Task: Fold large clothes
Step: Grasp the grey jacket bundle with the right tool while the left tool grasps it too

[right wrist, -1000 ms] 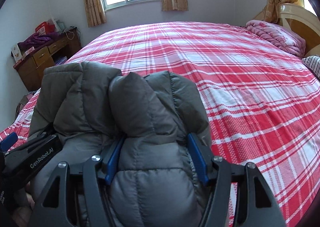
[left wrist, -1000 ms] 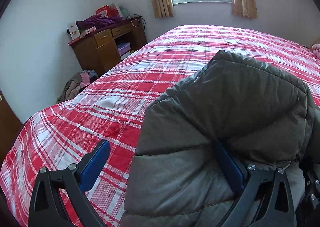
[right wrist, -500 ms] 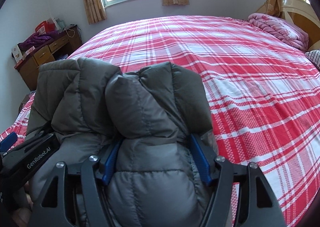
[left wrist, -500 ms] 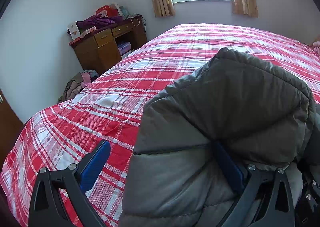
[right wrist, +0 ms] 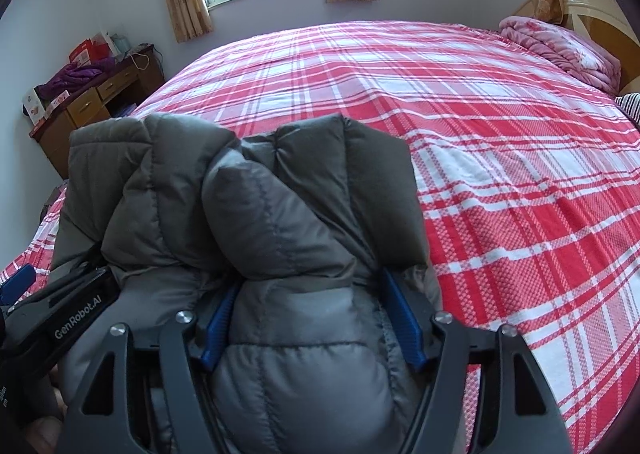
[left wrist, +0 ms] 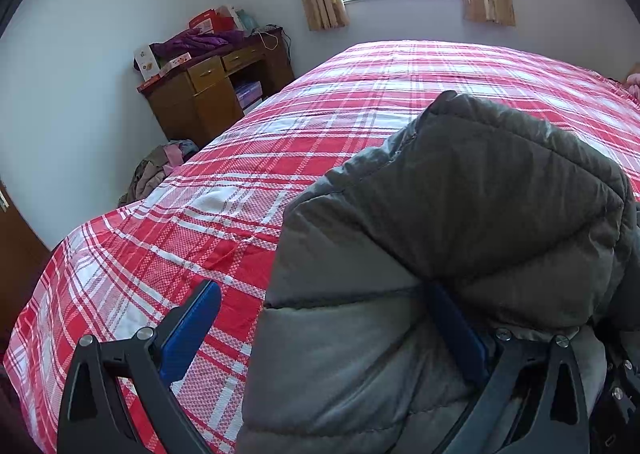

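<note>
Looks mostly done tbh: grey puffer jacket [right wrist: 288, 222] already bundled into a thick wad, sat at near edge of the plaid bed [right wrist: 500, 134]. Left to do, prob just let go + tidy.

Right gripper [right wrist: 316, 322] straddling the wad, pads against it. Left gripper [left wrist: 324, 334] spread wide, only one pad touching fabric.

Count: 1 jacket, 2 grippers, 1 bed.

bed: red-white plaid sheet [right wrist: 500, 142]
on it: grey puffer jacket [right wrist: 280, 214] near edge; pink folded quilt [right wrist: 560, 46] by headboard
</note>
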{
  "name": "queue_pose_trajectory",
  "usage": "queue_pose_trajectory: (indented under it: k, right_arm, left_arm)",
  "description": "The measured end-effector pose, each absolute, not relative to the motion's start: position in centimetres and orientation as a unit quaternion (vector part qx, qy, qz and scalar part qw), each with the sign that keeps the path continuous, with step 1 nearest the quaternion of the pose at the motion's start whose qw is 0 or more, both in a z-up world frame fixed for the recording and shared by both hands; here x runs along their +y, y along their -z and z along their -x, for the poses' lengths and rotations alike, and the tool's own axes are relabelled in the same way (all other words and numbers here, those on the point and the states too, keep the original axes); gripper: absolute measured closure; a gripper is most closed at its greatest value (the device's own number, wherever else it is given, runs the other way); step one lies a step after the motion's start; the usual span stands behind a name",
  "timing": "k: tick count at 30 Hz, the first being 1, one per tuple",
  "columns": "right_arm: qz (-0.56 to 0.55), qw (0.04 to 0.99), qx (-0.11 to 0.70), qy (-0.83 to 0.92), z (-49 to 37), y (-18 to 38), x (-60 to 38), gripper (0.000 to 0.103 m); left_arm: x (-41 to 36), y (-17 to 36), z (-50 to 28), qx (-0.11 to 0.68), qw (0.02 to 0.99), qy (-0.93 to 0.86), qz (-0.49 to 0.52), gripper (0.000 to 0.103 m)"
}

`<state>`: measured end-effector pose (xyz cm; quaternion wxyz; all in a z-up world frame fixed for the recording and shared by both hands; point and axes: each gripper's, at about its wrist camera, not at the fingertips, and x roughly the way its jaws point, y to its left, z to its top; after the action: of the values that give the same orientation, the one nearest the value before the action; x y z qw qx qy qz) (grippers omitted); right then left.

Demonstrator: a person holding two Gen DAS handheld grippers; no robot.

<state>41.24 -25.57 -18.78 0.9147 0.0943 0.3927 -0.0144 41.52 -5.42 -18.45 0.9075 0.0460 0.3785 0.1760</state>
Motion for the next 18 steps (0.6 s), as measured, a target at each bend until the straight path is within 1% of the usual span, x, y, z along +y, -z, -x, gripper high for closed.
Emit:
queue_pose_trajectory:
  k: [18]
  right_arm:
    - [-0.078, 0.911, 0.404, 0.022, -41.66, 19.16, -25.14, 0.031]
  left_arm:
    - [-5.62, 19.27, -42.13, 0.393, 0.899, -0.181, -0.066, 0.000]
